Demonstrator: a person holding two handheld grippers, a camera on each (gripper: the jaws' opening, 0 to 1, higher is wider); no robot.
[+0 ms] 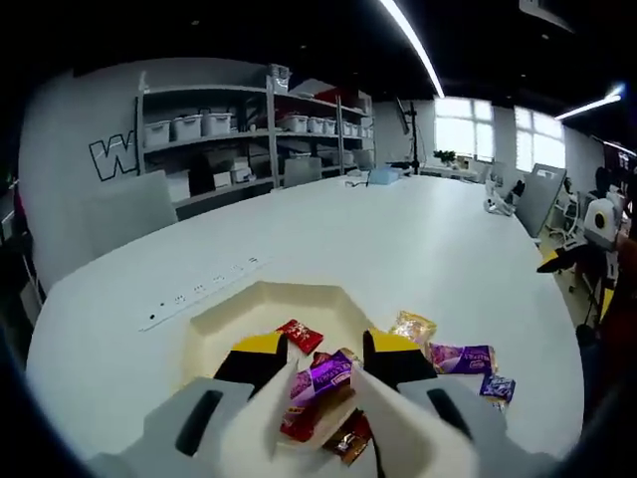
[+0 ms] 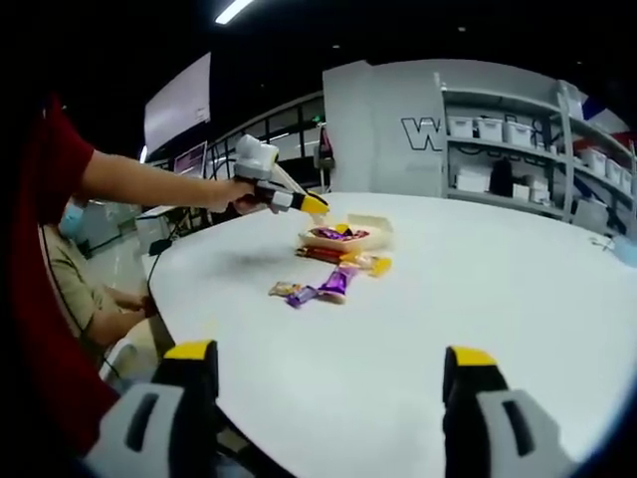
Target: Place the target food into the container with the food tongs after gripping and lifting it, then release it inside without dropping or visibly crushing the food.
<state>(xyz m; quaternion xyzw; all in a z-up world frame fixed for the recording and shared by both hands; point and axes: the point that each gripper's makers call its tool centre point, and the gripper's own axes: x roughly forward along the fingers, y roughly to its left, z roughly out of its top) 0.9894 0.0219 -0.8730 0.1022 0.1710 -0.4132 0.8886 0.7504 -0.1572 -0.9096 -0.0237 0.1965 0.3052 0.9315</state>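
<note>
The big white table takes up most of the room here. Set into its top, near the edge closest to the wall, is a strip of power sockets. Behind the table stands a grey metal shelving rack loaded with white storage bins, and next to it on the wall are large dark letters. Grey chairs are pulled up along the table's far side. Past the far end of the table are bright windows, and long strip lights run overhead. A seated person is beside the table's near edge.
</note>
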